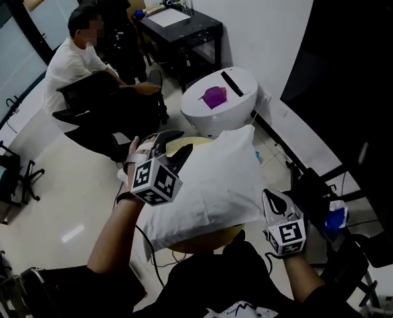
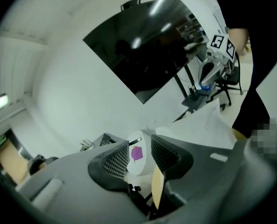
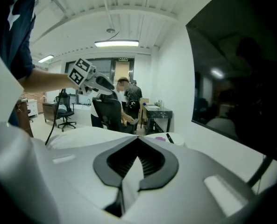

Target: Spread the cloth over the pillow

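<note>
Two grippers at white cloth (image 1: 216, 184): right gripper (image 3: 137, 158) jaws clamped on its fold, left gripper (image 2: 140, 155) jaws apart, cream edge (image 2: 157, 190) between.

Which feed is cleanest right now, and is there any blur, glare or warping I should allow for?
Head view: evenly lit and sharp on the white cloth, right side dark. Left gripper view: heavy fisheye, tilted, lamps reflected in the dark panel. Right gripper view: walls bowed, ceiling light bright, near foreground soft.

Setting: office or lab workroom. Evidence: black desk (image 1: 183, 26); swivel chair (image 3: 66, 110); seated person (image 1: 77, 65); glazed partition (image 1: 7, 61); ceiling strip light (image 3: 116, 43); round white table (image 1: 236, 105); pale floor (image 1: 70, 197); plain white walls.
</note>
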Motion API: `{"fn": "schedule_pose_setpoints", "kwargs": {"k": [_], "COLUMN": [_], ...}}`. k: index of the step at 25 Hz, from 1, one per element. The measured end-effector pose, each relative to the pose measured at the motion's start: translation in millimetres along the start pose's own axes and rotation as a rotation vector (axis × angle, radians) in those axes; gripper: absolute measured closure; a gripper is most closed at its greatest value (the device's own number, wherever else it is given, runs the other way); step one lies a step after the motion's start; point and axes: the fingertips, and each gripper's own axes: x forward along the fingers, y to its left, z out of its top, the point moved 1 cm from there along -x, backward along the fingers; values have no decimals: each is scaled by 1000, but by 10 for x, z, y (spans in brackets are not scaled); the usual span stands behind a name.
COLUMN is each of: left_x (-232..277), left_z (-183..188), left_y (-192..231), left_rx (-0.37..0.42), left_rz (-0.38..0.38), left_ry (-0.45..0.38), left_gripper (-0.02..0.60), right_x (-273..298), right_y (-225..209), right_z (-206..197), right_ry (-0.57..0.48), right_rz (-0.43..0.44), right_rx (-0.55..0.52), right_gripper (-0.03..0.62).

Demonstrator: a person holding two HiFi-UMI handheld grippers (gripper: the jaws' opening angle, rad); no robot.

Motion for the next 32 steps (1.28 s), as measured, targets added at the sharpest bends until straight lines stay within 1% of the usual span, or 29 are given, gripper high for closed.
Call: {"fn": "schedule_pose_setpoints", "kwargs": {"k": [2, 3, 5, 7, 9, 11, 13, 17, 19, 23, 27, 30, 32], "left_x": [-384, -548, -821, -1057, -1291, -1497, -1613, -1695, -1726, -1814, -1910, -1979, -2036], "left_z": [-58, -109, -210, -259, -243, -198, -123, 15, 77, 193, 285, 235, 170], "left_y": [-95, -175, -370, -594, -838, -1069, -1306, -1834, -1980, -2118, -2186, -2226, -2223], "left_rx": [-141, -211, -318, -380, -424, -461, -474, -493, -506, -503, -499, -505, -489], "left_rz": [38, 51, 76, 109, 156, 201, 216, 211, 215, 214, 227, 228, 218], "left_ry": [-36, -42, -40, -51, -80, -92, -80, -46, -36, 10, 9, 7, 8], "left_gripper": [443, 443, 443, 443, 443, 443, 443, 429, 425, 425, 425, 425, 425], "right_x": [21, 24, 36, 55, 34, -35, -121, -323, -396, -505, -630, -699, -733], "right_y": [148, 221, 352, 476, 611, 740, 822, 920, 964, 1032, 1107, 1148, 1195], "right_z": [153, 228, 343, 418, 503, 567, 594, 539, 514, 475, 476, 487, 527], "right_ry": [-24, -35, -56, -80, -82, -76, -91, -107, -110, -104, -102, -92, -88], "right_rz": [66, 101, 171, 239, 312, 382, 431, 513, 542, 569, 592, 591, 583], "right_rx": [-20, -36, -65, -93, -119, -142, -153, -153, -152, -144, -168, -174, -177], "right_gripper": [586, 586, 586, 586, 586, 586, 586, 586, 586, 586, 586, 586, 586]}}
